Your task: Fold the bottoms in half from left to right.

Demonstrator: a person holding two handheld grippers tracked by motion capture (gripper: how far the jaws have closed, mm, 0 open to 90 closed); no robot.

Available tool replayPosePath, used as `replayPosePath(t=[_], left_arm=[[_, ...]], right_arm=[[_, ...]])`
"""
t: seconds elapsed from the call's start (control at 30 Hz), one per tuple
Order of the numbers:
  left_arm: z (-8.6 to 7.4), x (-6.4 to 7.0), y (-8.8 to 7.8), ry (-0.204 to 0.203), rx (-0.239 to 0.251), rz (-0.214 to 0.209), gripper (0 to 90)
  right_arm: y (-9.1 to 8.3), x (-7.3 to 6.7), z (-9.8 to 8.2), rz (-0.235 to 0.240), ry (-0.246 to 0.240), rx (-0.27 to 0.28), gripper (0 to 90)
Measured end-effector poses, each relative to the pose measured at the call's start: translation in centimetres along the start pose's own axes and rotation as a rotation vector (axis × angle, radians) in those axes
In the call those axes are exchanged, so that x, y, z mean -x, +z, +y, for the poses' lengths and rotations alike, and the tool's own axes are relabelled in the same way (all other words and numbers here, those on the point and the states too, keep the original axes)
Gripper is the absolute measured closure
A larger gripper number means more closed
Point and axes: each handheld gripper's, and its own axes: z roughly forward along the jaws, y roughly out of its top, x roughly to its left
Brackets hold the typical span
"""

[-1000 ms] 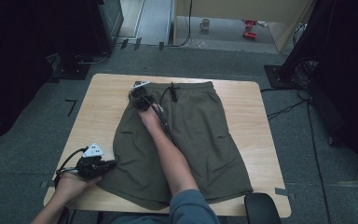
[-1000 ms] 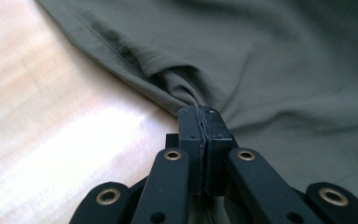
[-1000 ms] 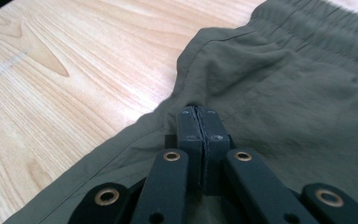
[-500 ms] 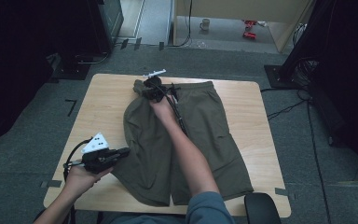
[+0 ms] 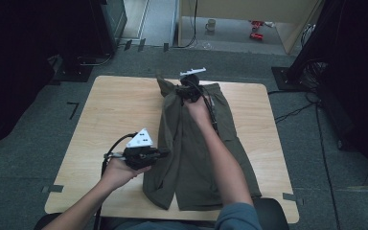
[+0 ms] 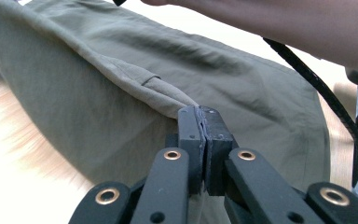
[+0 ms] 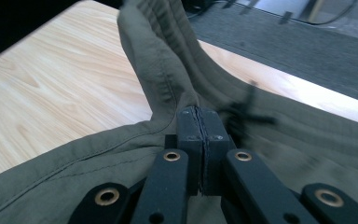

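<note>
Olive-green shorts (image 5: 196,153) lie on the wooden table (image 5: 110,115), their left half lifted and folding over toward the right. My left gripper (image 5: 165,154) is shut on the hem of the left leg, pinched cloth (image 6: 168,100) showing at its tips (image 6: 199,112). At the far edge my right gripper (image 5: 182,91) is shut on the waistband (image 7: 163,70), the fabric bunched up above its tips (image 7: 199,112). The right forearm lies over the shorts.
Bare wood lies to the left of the shorts and a strip of it to the right (image 5: 263,124). Grey carpet surrounds the table. A mug (image 5: 211,23) and red items (image 5: 256,28) sit on the floor far behind. Black cables trail from both grippers.
Both grippers have risen and moved right, carrying the shorts' left edge up and over; the shorts went from spread flat to half folded.
</note>
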Motion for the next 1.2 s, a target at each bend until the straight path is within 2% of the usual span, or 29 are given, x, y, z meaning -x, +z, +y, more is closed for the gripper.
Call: replayPosePath(t=[0.07, 0.1, 0.13, 0.2, 0.3, 0.37, 0.47, 0.57, 0.73, 0.97, 1.1, 1.2], left_arm=[[0.4, 0.5, 1.3, 0.010, -0.012, -0.017, 89.1], [0.6, 0.7, 1.9, 0.013, -0.018, -0.025, 89.0], [0.7, 1.0, 2.5, 0.015, -0.026, -0.034, 89.0], [0.8, 1.5, 4.0, 0.038, -0.043, -0.040, 88.9], [0.5, 2.0, 5.7, 0.055, -0.077, -0.047, 88.9], [0.2, 2.1, 7.1, 0.058, -0.110, -0.052, 88.8], [-0.6, 1.7, 9.1, 0.039, -0.166, -0.058, 88.8], [-1.0, 1.4, 9.7, 0.028, -0.189, -0.058, 88.7], [-1.9, 0.4, 10.5, 0.003, -0.229, -0.046, 88.7], [-2.7, -1.1, 10.4, -0.012, -0.262, -0.040, 88.7], [-3.0, -2.3, 9.6, -0.003, -0.264, -0.021, 88.7], [-3.4, -3.4, 8.8, -0.024, -0.262, -0.011, 88.6]], right_arm=[[-0.8, 1.1, -0.5, -0.018, 0.005, -0.005, 89.3], [-1.4, 2.3, -1.1, -0.034, 0.014, -0.009, 89.3], [-1.4, 2.3, -1.1, -0.034, 0.014, -0.009, 89.3], [-1.8, 3.5, -1.6, -0.052, 0.024, -0.029, 89.2], [-1.9, 4.7, -2.5, -0.094, 0.006, -0.062, 89.2], [-1.7, 5.8, -3.6, -0.125, 0.012, -0.091, 89.2], [-1.3, 6.6, -4.5, -0.146, 0.019, -0.115, 89.1], [-0.7, 7.1, -5.4, -0.184, -0.002, -0.145, 89.0], [0.1, 7.7, -6.3, -0.213, -0.027, -0.192, 88.8], [0.9, 8.3, -7.6, -0.202, 0.007, -0.216, 88.6], [1.2, 8.3, -7.8, -0.193, 0.021, -0.216, 88.4], [1.3, 8.1, -7.8, -0.187, 0.019, -0.214, 88.4]])
